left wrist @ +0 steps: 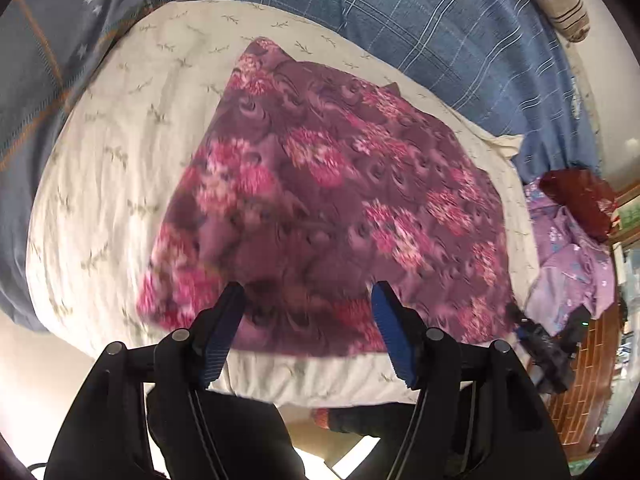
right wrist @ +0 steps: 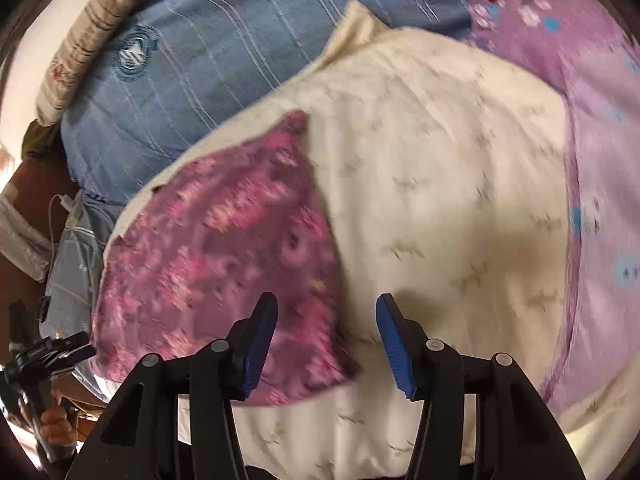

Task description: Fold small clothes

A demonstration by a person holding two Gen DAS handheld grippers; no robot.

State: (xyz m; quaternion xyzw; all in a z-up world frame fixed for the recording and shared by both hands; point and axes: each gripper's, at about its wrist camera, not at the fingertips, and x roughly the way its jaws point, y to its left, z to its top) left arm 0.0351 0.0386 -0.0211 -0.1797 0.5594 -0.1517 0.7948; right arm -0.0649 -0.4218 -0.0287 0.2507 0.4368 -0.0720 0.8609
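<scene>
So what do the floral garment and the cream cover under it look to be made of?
Floral garment: soft, matte, fleece-like fabric, judging by its fuzzy-looking surface, though blur leaves that open. Cream cover: thin woven cloth, probably cotton, matte, with fine creases and a small printed sprig pattern.

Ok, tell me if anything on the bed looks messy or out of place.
The purple floral garment lies flat on the cream pillow, nothing wrong there. The lilac garment beside the pillow is a rumpled heap, unfolded. Both grippers, left and right, are open and empty.
</scene>
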